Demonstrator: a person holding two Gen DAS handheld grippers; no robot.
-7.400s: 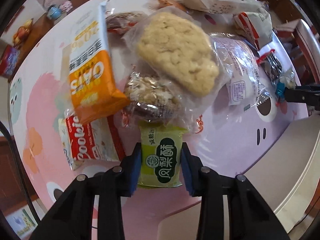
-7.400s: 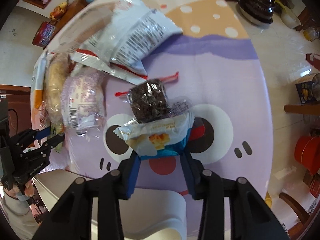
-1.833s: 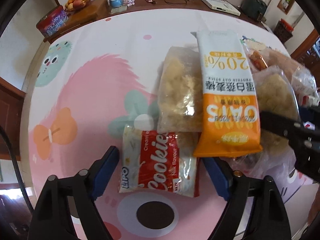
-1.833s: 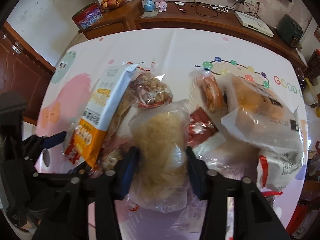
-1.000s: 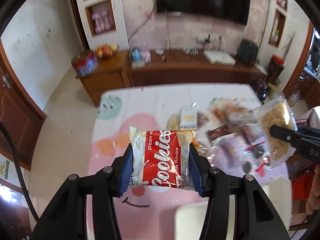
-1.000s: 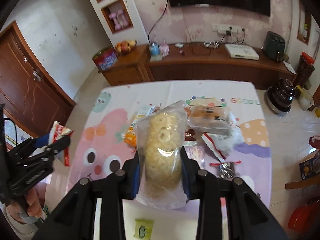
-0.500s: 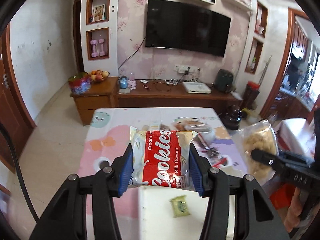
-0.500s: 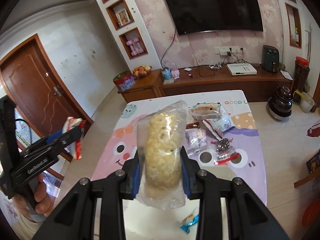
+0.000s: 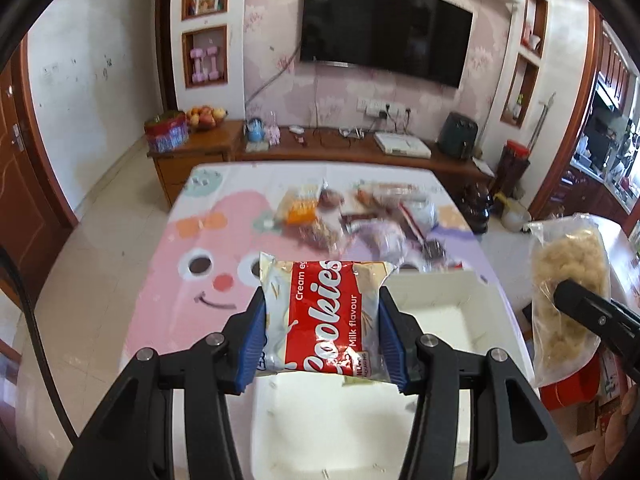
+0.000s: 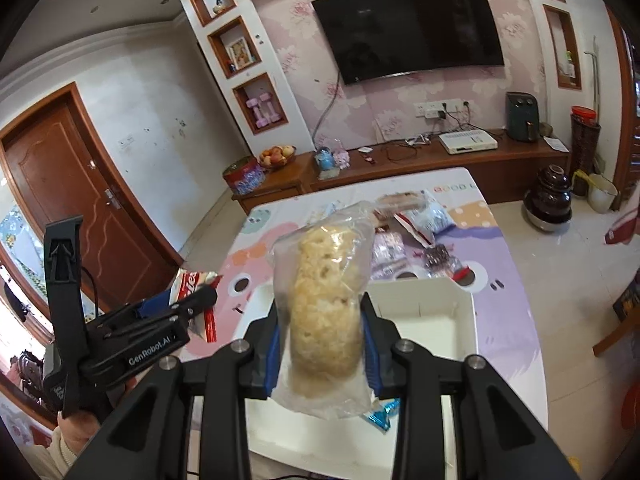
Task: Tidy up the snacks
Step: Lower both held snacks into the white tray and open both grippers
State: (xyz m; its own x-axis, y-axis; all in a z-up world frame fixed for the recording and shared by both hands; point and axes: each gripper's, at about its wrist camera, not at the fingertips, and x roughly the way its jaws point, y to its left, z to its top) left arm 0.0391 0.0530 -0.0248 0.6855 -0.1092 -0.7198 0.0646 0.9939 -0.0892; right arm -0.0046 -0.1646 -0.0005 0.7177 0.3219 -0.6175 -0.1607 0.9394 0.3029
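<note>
Left wrist view: left gripper [image 9: 322, 334] pinches the cookie packet [image 9: 325, 317], right gripper [image 10: 320, 346] the rice cracker bag [image 10: 326, 312]; lower both inside the white box [image 9: 448, 308] before releasing.

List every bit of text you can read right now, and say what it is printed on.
"Cookies", "Cream" (cut off) and "Milk flavour": on the red cookie packet in the left gripper.
"GenRobot.AI": on the left gripper's body, in the right wrist view.
"GOOD" (cut off): on the tablecloth.
Small print at the cookie packet's bottom edge: too small to read.
Clear bag of puffed snack in the right gripper: no text visible.
</note>
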